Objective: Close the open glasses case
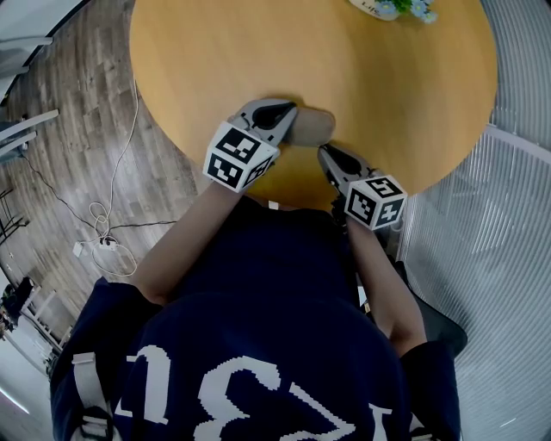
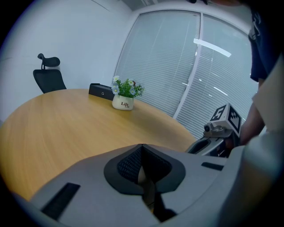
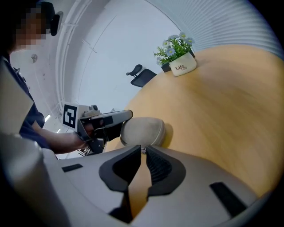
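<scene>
Head view: glasses case (image 1: 314, 127) half hidden under left tool (image 1: 288, 110), its left end covered. Flower pot (image 1: 380, 8) cut off by top edge. Left gripper view: case wholly behind the tool's own body; pot's smaller print unreadable; black box (image 2: 101, 91) beside pot unidentifiable.

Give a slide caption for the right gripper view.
Open right claw faces the beige glasses case on a wooden table, left claw beside it.

Case (image 1: 312, 127) on table (image 1: 362, 77) nr edge, betw. L tool (image 1: 287, 112) & R tool (image 1: 326, 154); pot (image 1: 389, 9) far side.
</scene>
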Demonstrator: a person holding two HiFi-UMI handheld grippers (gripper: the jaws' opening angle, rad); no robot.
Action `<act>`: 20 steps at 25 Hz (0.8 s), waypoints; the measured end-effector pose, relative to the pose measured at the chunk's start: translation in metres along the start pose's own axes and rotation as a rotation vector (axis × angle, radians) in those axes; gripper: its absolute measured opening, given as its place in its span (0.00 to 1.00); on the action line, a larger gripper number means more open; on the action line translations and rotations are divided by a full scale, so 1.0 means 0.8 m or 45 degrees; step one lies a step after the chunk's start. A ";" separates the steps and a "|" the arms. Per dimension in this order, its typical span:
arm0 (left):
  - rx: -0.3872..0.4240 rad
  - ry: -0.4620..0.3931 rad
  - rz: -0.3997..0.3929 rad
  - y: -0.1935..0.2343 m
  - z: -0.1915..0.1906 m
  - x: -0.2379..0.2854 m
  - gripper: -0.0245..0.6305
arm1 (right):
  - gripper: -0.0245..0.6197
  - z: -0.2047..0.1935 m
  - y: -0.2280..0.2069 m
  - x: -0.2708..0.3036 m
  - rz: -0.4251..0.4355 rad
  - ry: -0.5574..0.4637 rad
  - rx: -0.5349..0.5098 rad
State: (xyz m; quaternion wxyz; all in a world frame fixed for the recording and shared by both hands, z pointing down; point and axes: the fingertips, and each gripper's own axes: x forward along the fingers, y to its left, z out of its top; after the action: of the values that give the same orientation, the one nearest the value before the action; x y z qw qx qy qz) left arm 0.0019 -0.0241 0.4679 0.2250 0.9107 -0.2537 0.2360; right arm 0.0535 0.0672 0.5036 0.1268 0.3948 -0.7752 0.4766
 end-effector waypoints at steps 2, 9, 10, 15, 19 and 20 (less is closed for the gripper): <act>0.010 -0.005 0.003 0.000 0.000 0.000 0.06 | 0.08 0.002 -0.003 0.000 -0.008 -0.009 -0.011; -0.001 -0.033 -0.034 -0.001 0.001 -0.004 0.06 | 0.07 -0.004 -0.006 -0.010 -0.031 0.021 -0.160; -0.006 -0.033 -0.039 -0.001 0.001 -0.003 0.06 | 0.07 -0.002 -0.008 -0.010 -0.032 0.022 -0.171; -0.050 -0.035 -0.039 -0.001 0.002 0.001 0.06 | 0.07 0.006 -0.021 -0.012 -0.038 0.003 -0.147; -0.066 -0.053 -0.017 0.004 0.001 0.000 0.06 | 0.07 0.015 -0.031 -0.008 0.007 -0.115 0.160; -0.073 -0.055 -0.012 0.005 0.001 0.001 0.06 | 0.07 0.018 -0.034 -0.008 0.013 -0.152 0.234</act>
State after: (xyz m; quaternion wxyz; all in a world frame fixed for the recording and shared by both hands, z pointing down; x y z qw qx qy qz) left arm 0.0002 -0.0275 0.4690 0.2466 0.9099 -0.2610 0.2077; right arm 0.0802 0.0518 0.5095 0.0412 0.4284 -0.7364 0.5220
